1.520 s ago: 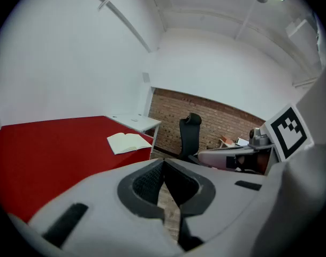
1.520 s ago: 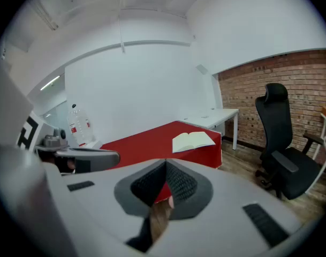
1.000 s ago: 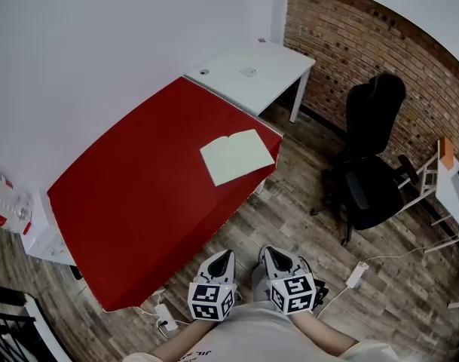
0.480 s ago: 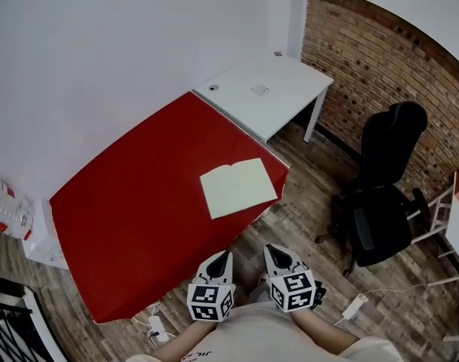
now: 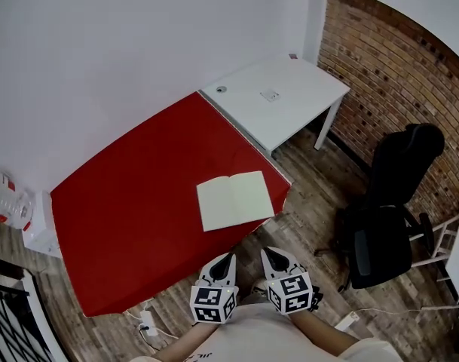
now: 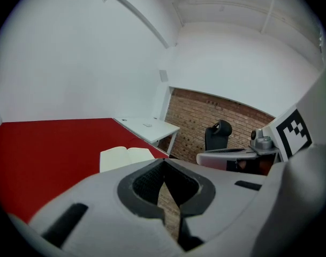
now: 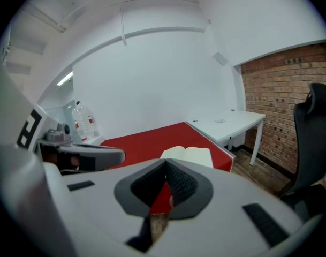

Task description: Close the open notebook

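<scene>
notebook (image 5: 235, 200): open, lying flat near edge of red table (image 5: 123, 202)
left gripper (image 5: 226, 259): jaws together, empty, apart from notebook
right gripper (image 5: 267, 253): jaws together, empty

Small office or study room. A red counter (image 5: 131, 202) with an open notebook (image 5: 235, 200) on it stands end to end with a plain white counter (image 5: 282, 100) on thin legs. A black swivel chair (image 5: 387, 232) with a headrest stands apart on the wood-plank floor (image 5: 304, 194). One brick wall (image 5: 395, 74); the other walls (image 5: 101, 51) are bare white. A power strip (image 5: 146, 321) with a cord lies on the floor by the red counter's near corner. Bottled water (image 7: 80, 123) sits beside its other end.
</scene>
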The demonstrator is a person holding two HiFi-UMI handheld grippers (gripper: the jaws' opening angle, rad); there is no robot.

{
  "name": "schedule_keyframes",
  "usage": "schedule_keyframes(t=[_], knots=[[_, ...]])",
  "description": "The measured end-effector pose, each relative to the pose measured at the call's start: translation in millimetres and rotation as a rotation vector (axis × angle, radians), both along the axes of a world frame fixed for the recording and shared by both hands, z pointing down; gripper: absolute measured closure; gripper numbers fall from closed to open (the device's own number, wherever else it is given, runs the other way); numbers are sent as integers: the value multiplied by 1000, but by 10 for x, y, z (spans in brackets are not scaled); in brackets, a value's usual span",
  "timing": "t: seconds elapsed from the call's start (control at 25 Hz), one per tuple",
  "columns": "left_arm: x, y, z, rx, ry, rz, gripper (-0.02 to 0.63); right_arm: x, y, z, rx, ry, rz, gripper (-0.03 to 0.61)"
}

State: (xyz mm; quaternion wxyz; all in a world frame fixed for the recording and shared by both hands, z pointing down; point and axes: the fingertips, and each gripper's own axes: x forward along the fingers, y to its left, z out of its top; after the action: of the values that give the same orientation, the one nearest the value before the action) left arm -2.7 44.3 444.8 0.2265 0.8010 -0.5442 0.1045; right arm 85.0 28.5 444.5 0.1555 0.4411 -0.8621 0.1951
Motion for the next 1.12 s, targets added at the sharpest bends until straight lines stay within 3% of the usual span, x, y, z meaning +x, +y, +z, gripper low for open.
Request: schedule_keyframes(t=[0.24, 0.68, 1.12], knots=[[-120, -192, -15, -1, -17, -2, 607, -111, -132, -16, -9, -26, -10, 572], [-186, -575, -177, 37, -14, 85, 607, -266, -421, -237, 63, -18, 19, 572], [-193, -772, -77, 17, -12, 103, 607, -159, -611, -123, 27, -5, 66, 572]])
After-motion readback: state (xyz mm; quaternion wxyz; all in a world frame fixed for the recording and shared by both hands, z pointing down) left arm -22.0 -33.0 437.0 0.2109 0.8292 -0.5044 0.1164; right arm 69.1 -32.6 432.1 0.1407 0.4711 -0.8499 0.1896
